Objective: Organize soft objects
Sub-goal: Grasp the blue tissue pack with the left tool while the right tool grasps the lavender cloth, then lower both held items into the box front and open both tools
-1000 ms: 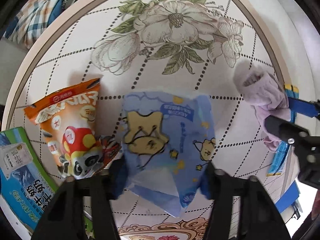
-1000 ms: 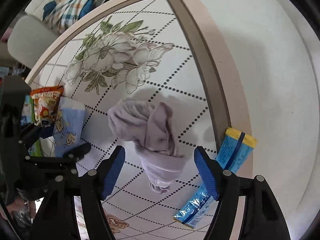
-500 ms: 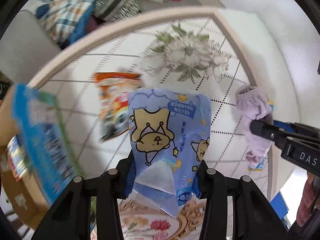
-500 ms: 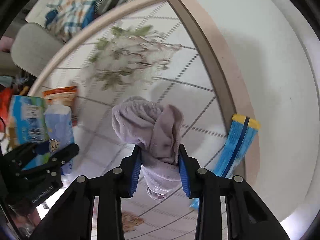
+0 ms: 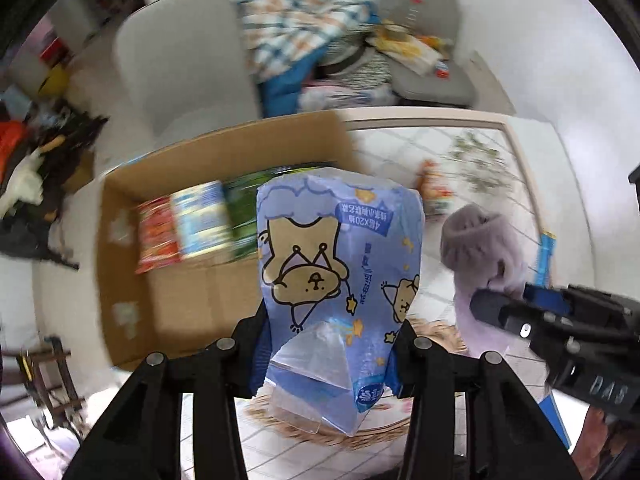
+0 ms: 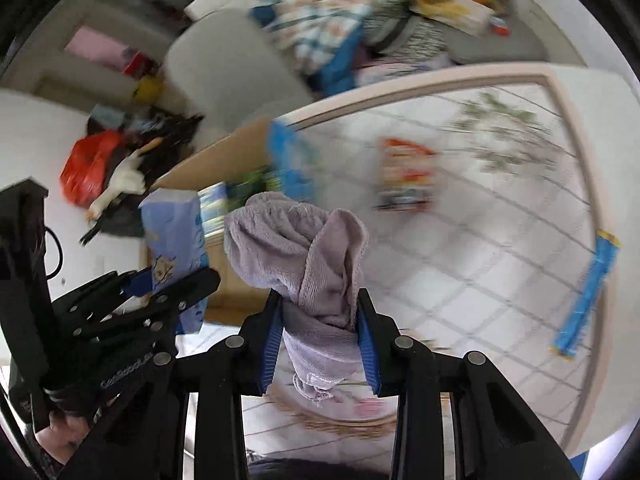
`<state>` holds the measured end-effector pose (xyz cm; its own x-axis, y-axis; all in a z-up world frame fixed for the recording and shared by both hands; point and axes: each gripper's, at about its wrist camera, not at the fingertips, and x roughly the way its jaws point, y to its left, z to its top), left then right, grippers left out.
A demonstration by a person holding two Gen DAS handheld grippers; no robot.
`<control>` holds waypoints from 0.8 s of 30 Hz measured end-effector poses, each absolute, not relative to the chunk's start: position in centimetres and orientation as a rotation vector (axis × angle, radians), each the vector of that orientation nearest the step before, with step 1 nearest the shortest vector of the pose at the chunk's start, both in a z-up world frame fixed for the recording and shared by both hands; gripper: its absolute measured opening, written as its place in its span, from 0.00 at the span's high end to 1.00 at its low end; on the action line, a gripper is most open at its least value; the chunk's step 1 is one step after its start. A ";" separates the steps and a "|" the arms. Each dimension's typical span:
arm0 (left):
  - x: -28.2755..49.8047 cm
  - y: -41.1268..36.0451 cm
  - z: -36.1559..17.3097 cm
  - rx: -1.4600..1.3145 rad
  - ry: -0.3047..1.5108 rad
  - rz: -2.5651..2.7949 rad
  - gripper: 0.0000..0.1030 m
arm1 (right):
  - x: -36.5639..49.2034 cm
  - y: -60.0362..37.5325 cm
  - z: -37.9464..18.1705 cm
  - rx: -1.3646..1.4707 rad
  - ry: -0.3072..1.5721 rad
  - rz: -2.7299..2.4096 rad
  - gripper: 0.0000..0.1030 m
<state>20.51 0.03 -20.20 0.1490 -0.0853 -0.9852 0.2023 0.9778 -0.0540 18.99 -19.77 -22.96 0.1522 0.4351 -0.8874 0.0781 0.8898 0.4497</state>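
Blue-padded jaws of the left gripper (image 5: 326, 354) are clamped on the lower end of a blue cartoon-print tissue pack (image 5: 340, 264), held upright above the tabletop (image 5: 472, 148). The right gripper (image 6: 320, 350) has its jaws pressed against a bunched lilac towel (image 6: 304, 248), also lifted clear. Behind the pack sits an open cardboard box (image 5: 224, 156) containing blurred cartons. An orange snack bag (image 6: 408, 176) and a blue sachet (image 6: 588, 288) lie on the tabletop.
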 end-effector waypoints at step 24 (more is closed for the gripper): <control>24.9 19.7 -32.5 -0.072 1.662 -0.059 0.55 | 24.4 4.5 -35.3 0.517 1.574 0.284 0.64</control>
<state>24.89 19.72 -32.47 -0.0916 -0.0828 -0.9923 -0.0119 0.9966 -0.0821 24.37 4.52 -35.34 -0.0052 0.4874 -0.8732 0.1516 0.8635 0.4811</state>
